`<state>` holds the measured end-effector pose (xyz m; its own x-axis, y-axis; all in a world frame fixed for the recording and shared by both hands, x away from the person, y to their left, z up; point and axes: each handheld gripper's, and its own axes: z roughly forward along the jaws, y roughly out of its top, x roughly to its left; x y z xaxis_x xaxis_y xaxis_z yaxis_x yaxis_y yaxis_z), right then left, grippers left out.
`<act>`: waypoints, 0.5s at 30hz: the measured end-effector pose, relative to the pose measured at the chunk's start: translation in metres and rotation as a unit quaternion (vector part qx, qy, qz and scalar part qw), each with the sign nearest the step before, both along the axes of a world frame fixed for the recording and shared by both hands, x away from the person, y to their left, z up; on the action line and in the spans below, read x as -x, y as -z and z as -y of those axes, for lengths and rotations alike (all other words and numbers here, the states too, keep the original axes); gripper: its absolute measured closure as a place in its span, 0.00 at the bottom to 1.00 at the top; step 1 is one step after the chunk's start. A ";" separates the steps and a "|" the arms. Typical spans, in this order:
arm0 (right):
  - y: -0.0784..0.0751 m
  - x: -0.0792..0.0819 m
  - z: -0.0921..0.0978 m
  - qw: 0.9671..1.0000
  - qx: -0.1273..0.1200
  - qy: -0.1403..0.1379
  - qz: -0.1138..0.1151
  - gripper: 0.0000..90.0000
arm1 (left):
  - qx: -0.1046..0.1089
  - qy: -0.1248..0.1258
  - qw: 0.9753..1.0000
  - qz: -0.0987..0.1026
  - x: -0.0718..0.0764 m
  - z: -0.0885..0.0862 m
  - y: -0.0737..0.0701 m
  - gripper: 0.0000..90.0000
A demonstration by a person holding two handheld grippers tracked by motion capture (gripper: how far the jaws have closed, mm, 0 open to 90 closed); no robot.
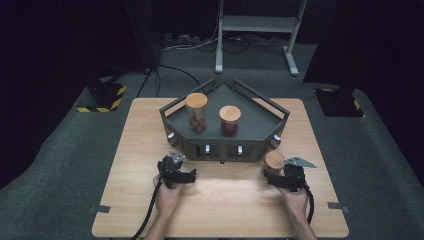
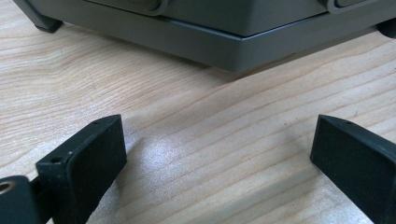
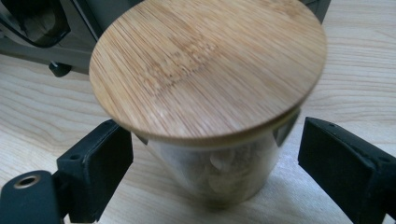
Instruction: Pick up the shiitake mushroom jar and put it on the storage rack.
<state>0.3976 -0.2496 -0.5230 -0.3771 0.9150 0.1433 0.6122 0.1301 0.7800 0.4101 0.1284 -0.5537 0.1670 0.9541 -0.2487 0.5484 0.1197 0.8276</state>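
Observation:
A dark grey angular tray (image 1: 254,121) stands at the table's middle back. On it are two glass jars with bamboo lids, a taller one (image 1: 196,112) and a shorter one (image 1: 230,121). A third jar (image 1: 274,161) stands on the table by the tray's front right corner. My right gripper (image 1: 275,172) is open around it; in the right gripper view the jar (image 3: 205,65) sits between the jaws of that gripper (image 3: 215,149), with small gaps on both sides. My left gripper (image 1: 171,162) is open over bare wood; its view shows the gripper (image 2: 217,140) before the tray's base (image 2: 196,37).
The wooden table (image 1: 220,210) has bare room in front of and beside the tray. Small knobs line the tray's front wall (image 1: 222,149). Beyond the table are a white metal stand (image 1: 255,22), floor cables and yellow-black striped bases (image 1: 106,97).

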 end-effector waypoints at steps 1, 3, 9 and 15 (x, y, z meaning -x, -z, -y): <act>0.000 -0.001 0.000 1.000 -0.002 0.000 0.001 0.12 | 0.000 0.000 1.000 0.000 0.000 0.000 0.000 0.04; 0.002 -0.002 -0.001 1.000 -0.005 0.002 -0.001 0.12 | 0.000 0.000 1.000 0.000 0.000 0.000 0.000 0.04; 0.003 -0.004 -0.001 1.000 -0.012 0.008 0.000 0.13 | 0.000 0.000 1.000 0.000 0.000 0.000 0.000 0.04; 0.006 -0.006 -0.004 1.000 -0.007 0.008 0.004 0.15 | 0.000 0.000 1.000 0.000 0.000 0.000 0.000 0.04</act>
